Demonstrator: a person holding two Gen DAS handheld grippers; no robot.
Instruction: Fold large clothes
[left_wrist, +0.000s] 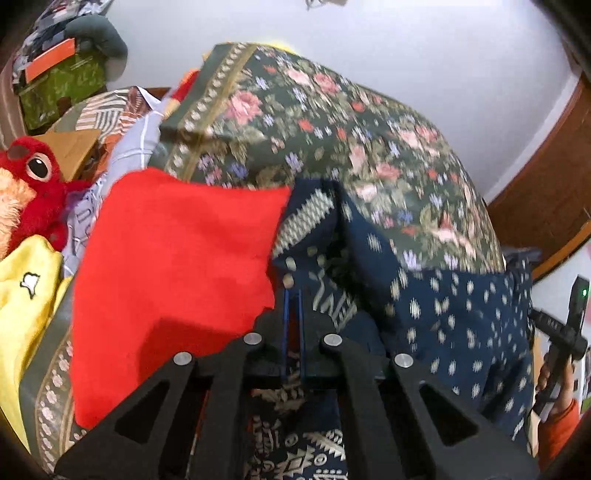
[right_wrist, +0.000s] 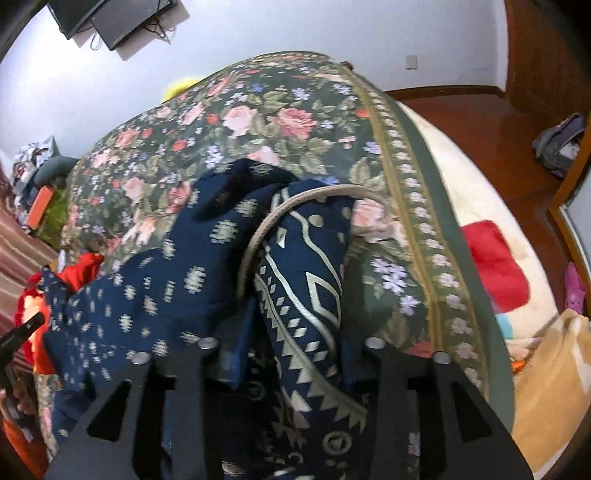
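A large navy garment with a white geometric print (left_wrist: 461, 314) hangs between both grippers above a bed with a dark green floral cover (left_wrist: 332, 122). My left gripper (left_wrist: 293, 314) is shut on one edge of it, the cloth pinched between the blue pads. My right gripper (right_wrist: 291, 332) is shut on another bunched edge (right_wrist: 303, 295), which drapes down over the fingers. A pale cord trim (right_wrist: 273, 218) loops across the garment in the right wrist view. The right gripper's handle and hand show at the far right of the left wrist view (left_wrist: 565, 343).
A red cloth (left_wrist: 177, 266) lies left of the left gripper, beside a yellow garment (left_wrist: 26, 295), a red plush toy (left_wrist: 33, 181) and piled items. The floral cover (right_wrist: 258, 122) ends at a cream mattress edge (right_wrist: 491, 206) with a red item (right_wrist: 495, 258). Wooden floor lies beyond (right_wrist: 480, 107).
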